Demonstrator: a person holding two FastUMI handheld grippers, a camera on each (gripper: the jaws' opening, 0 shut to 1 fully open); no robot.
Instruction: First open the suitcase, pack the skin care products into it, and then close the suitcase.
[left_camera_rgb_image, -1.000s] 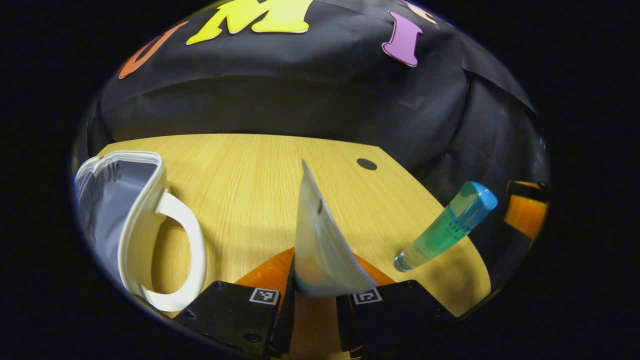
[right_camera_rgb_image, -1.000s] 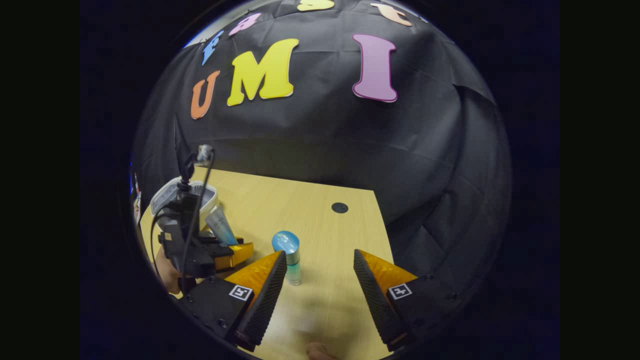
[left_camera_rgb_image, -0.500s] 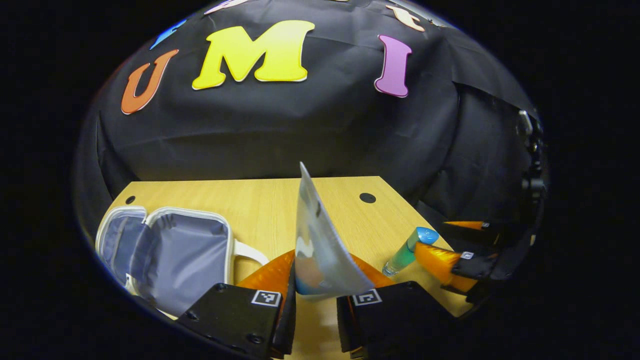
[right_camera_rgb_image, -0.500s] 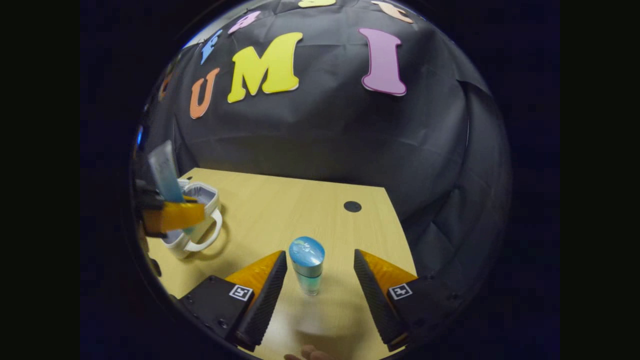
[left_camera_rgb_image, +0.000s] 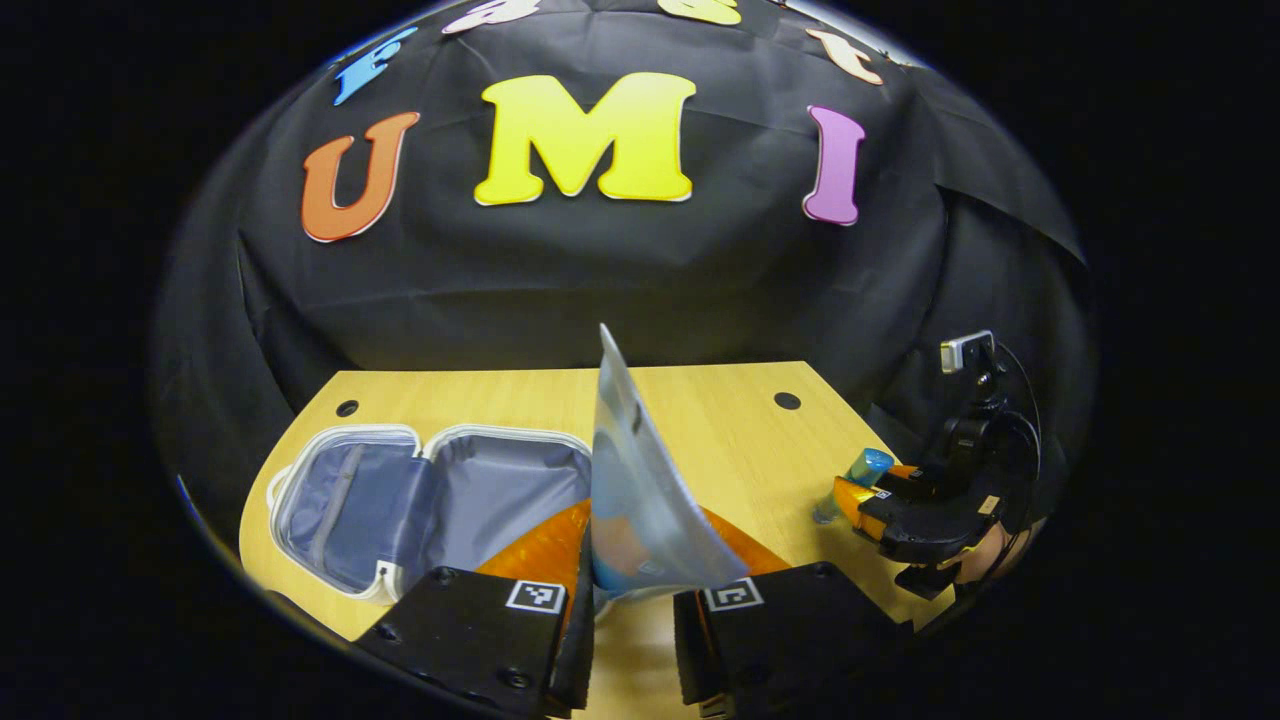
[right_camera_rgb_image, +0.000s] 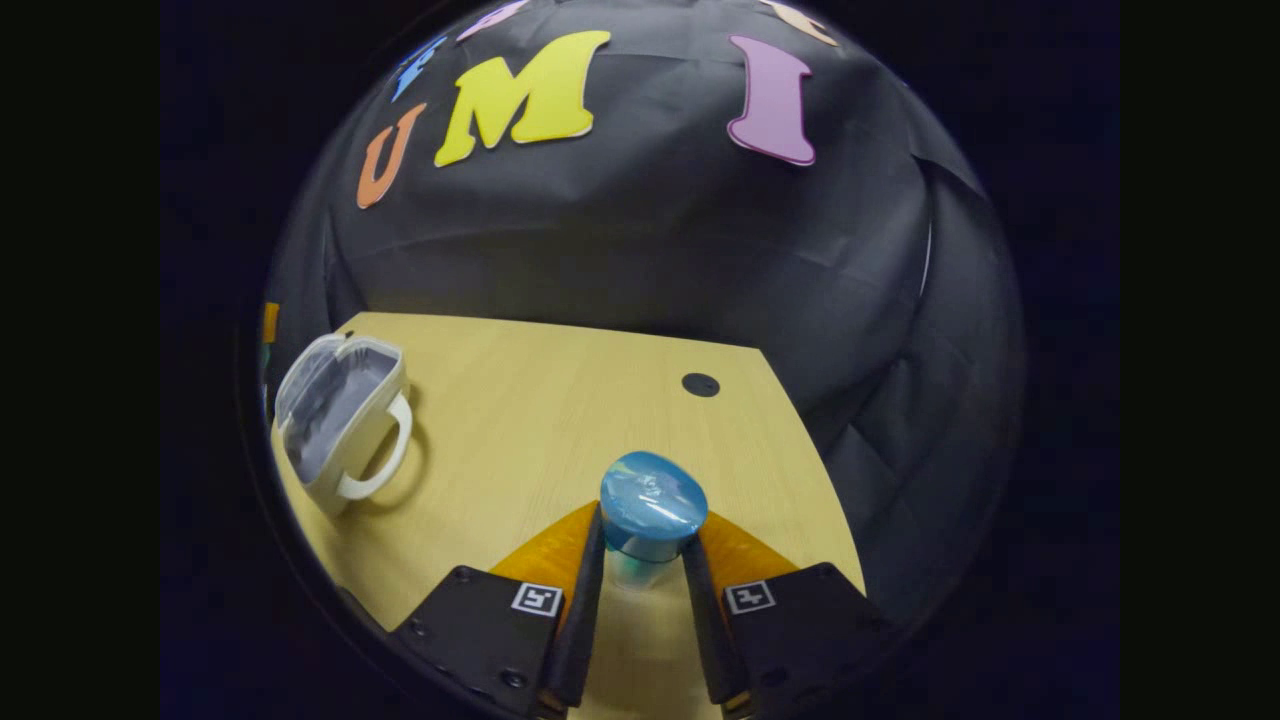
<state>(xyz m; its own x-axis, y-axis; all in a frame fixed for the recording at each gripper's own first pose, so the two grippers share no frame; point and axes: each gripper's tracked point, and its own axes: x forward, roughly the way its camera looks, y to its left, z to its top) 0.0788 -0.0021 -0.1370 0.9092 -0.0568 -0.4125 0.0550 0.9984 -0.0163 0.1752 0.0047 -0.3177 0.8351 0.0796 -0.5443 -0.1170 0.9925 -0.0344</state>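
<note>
Pale wood grain runs across the surface, and on it the small white suitcase lies open, its grey lining showing in both halves. The packing step is in hand, by my reading: the case is open and looks bare inside as far as can be seen, so nothing seems packed yet.

The left gripper is clenched on a flat silver tube, which stands up from between its fingers with the crimped end at the top. In the left gripper view the open suitcase sits just to the left of that tube and below it — near, not touching.

The right gripper has both fingers pressed on a green bottle with a blue cap, which stands between them on the surface; in the right gripper view the suitcase lies well apart, at the far left.

The next move likely calls for swinging the tube over the nearer half of the case, lowering it and letting go — then carrying the bottle across. Whether the bottle has left the surface cannot be told.
</note>
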